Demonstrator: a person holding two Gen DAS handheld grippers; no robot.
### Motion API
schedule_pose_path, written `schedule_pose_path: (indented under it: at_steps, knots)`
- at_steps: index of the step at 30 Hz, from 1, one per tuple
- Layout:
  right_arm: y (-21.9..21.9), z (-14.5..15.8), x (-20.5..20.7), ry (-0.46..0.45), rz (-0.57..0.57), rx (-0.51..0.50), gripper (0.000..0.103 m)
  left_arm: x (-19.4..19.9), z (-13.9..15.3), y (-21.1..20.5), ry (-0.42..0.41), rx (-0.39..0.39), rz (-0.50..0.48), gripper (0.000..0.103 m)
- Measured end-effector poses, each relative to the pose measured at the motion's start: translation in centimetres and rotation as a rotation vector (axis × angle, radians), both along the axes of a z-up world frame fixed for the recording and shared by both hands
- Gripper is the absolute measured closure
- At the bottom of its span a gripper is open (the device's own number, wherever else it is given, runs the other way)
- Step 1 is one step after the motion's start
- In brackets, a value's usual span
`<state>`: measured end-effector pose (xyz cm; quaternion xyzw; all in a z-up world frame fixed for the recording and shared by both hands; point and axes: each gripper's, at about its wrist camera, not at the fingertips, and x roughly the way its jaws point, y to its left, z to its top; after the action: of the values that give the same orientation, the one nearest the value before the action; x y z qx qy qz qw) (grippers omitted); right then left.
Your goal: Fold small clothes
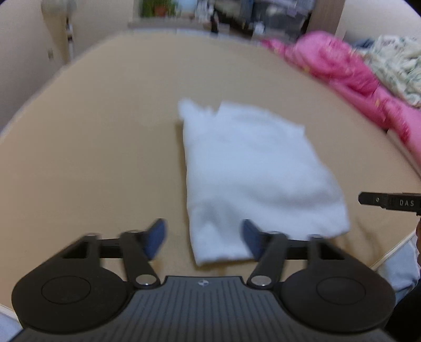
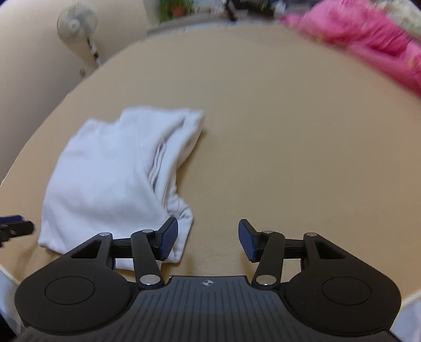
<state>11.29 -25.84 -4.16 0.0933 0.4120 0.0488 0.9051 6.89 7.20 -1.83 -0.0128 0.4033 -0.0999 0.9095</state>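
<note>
Nearest, the left tool [image 1: 204, 238] and right tool [image 2: 208, 239] both stand released, pads clear of cloth, over a tan counter [image 2: 289, 131] where a folded white garment [image 1: 252, 168] lies at 12 o'clock from the left tool, with pink bedding [image 1: 342, 68] far off at 2 o'clock.

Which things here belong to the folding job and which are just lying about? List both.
For the job:
- white garment, partly folded on the tan surface
- left gripper, open
- right gripper, open

Lying about:
- pink bedding
- patterned fabric beside it
- standing fan
- potted plant, blurred
</note>
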Motion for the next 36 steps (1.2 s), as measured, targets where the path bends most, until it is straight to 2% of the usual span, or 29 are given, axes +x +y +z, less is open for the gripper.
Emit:
schedule_pose_path:
  at_steps: [3, 4, 8, 9, 10, 14, 16, 19, 23, 27, 36]
  knots:
    - [-0.5, 2.9, -3.0, -0.103, -0.032, -0.007, 0.048, -2.7, 3.3, -0.4, -0.118, 0.033, 0.023, 0.009]
    - [-0.5, 4.0, -4.0, -0.136, -0.040, -0.012, 0.047, -3.8, 4.2, -0.5, -0.139, 0.027, 0.029, 0.009]
    - [0.0, 7.5, -8.5, -0.255, -0.043, -0.017, 0.032, -7.6, 7.0, -1.0, -0.180, -0.027, 0.075, 0.008]
    - [0.3, 8.1, -9.3, -0.279, -0.038, -0.015, 0.029, -8.8, 7.3, -1.3, -0.184, -0.029, 0.092, 0.004]
    - [0.7, 8.4, -10.2, -0.300, -0.033, -0.016, 0.026, -9.4, 7.5, -1.7, -0.189, -0.030, 0.109, 0.001]
    - [2.5, 7.5, -12.6, -0.350, -0.028, -0.042, 0.025, -12.2, 6.9, -3.8, -0.223, -0.012, 0.127, 0.000]
    - [3.3, 6.6, -12.6, -0.330, -0.017, -0.058, 0.025, -13.1, 5.6, -4.2, -0.228, 0.011, 0.132, 0.000]
    - [4.1, 6.3, -12.3, -0.354, 0.018, -0.070, 0.025, -12.4, 4.1, -4.6, -0.152, -0.018, 0.117, 0.000]
    - [4.8, 5.6, -11.5, -0.325, 0.038, -0.064, 0.025, -10.2, 3.3, -4.5, -0.187, 0.011, 0.142, 0.000]
    - [5.9, 5.0, -11.1, -0.315, 0.056, -0.091, 0.025, -8.4, 2.4, -4.0, -0.132, -0.045, 0.167, 0.000]
    - [6.6, 3.8, -9.6, -0.279, 0.072, -0.077, 0.025, -7.8, 2.1, -4.9, -0.150, -0.019, 0.148, 0.000]
